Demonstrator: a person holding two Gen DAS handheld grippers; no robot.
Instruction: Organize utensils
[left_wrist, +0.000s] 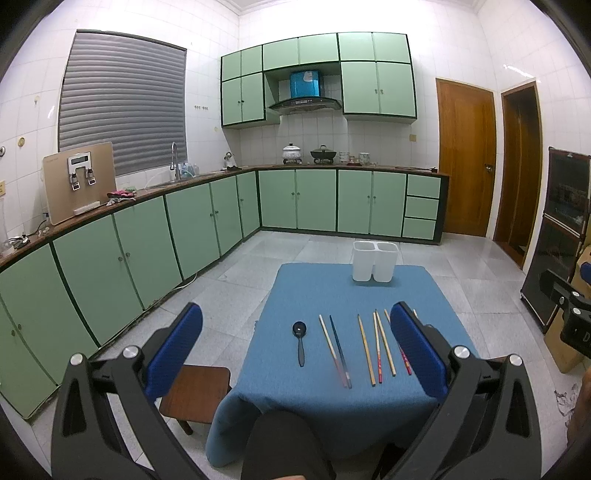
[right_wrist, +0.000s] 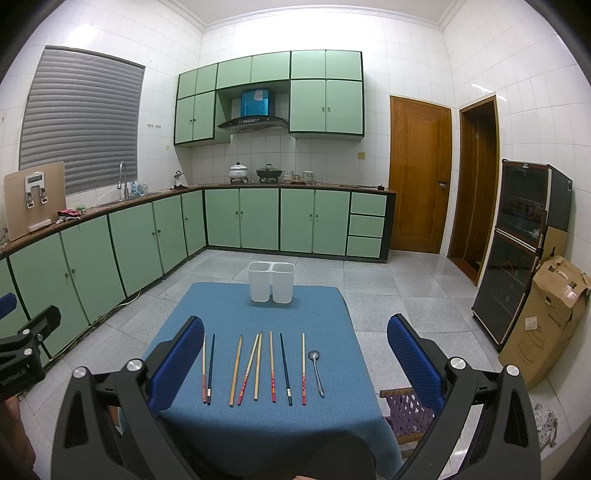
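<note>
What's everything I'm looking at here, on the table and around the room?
Table: one, blue cloth cover, middle of the floor.
Holder: one, white, two compartments, table's far edge.
Chopsticks: eight, mostly tan with red ends, two dark blue, in a row on the near side.
Black spoon: one, left end of the row.
Metal spoon: one, silver, right end.
Cabinets: many, pale green, along the walls.
Doors: two, brown wood, right wall.
Cardboard box: one, far right.
Left tongs: black with blue pads, open, empty.
Right tongs: same, open, empty.
</note>
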